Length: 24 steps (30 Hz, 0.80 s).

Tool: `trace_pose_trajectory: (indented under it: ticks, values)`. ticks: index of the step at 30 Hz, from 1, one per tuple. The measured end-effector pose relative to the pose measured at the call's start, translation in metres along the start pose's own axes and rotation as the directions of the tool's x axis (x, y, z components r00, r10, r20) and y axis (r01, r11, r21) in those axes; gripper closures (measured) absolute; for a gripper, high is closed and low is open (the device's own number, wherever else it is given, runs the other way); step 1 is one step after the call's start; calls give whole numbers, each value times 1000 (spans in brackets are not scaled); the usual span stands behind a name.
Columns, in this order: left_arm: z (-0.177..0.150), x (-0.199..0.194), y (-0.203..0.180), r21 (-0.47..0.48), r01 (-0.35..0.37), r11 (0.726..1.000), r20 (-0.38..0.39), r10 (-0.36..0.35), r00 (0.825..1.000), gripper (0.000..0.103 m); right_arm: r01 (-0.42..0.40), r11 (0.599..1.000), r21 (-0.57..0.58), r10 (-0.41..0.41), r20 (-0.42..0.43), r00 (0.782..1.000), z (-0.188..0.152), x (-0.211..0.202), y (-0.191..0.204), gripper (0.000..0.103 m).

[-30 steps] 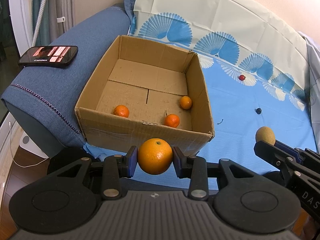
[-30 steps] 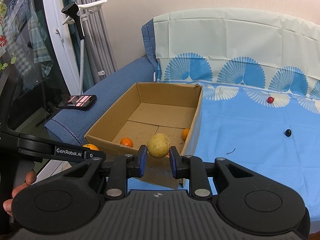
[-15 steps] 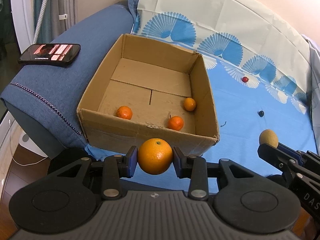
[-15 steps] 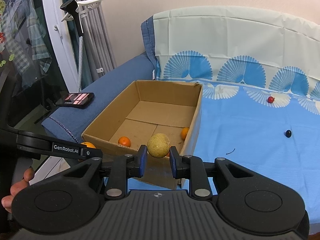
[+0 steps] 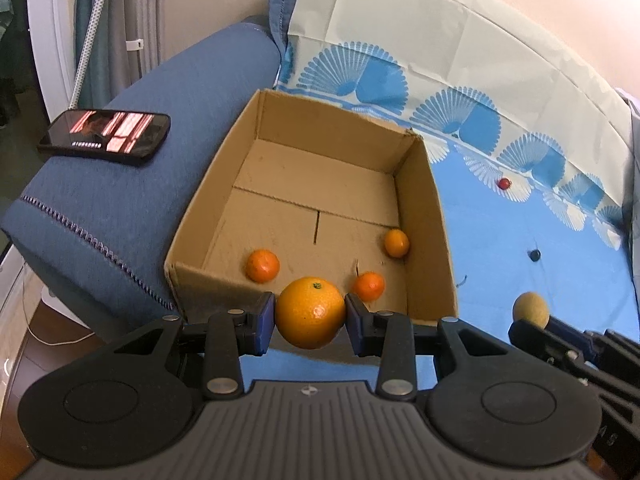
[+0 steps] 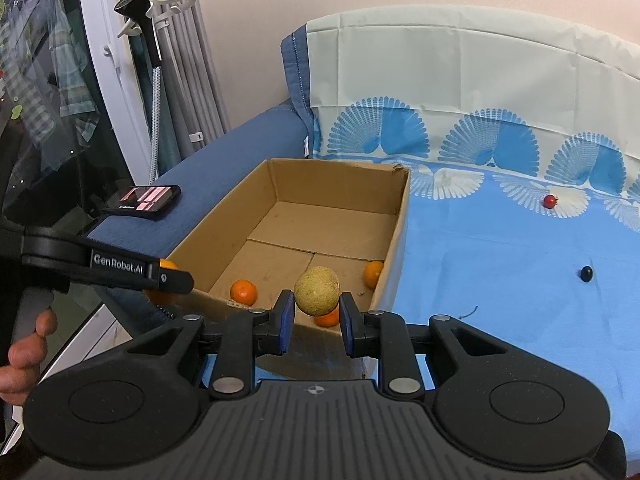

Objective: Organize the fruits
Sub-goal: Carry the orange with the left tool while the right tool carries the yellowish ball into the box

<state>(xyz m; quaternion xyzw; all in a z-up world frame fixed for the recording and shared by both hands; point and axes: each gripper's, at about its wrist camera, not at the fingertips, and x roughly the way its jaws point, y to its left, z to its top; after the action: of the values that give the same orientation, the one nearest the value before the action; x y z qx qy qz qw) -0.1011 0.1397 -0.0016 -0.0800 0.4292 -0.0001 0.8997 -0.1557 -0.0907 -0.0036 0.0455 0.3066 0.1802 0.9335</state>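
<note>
My left gripper (image 5: 310,314) is shut on a large orange (image 5: 310,312), held just in front of the near wall of an open cardboard box (image 5: 424,184). Three small oranges lie on the box floor near its front: one on the left (image 5: 262,265), one in the middle (image 5: 369,286), one on the right (image 5: 396,243). My right gripper (image 6: 316,314) is shut on a round tan fruit (image 6: 317,290), held above the box's (image 6: 400,216) near right corner. The tan fruit also shows in the left wrist view (image 5: 530,309).
The box sits on a blue patterned sheet (image 6: 500,264) beside a blue sofa arm (image 5: 132,184) that carries a phone (image 5: 105,137). A small red fruit (image 6: 550,201) and a small dark fruit (image 6: 587,273) lie on the sheet to the right.
Both grippers have moved forward towards the box with their fruits still held. The box looks nearer and larger in both views.
</note>
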Motion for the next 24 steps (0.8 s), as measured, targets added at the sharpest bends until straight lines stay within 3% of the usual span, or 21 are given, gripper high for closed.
trace_pose_trajectory:
  ticks: [11,24]
  values:
    - [35,34,3,-13,-6,1000,9,6,1000,62,-7,1000,-17,7,-17,1000,16,44,2,78]
    - [58,92,7,14,-23,1000,-54,24,998,62,-13,999,-31,11,-65,998,26,106,-4,78]
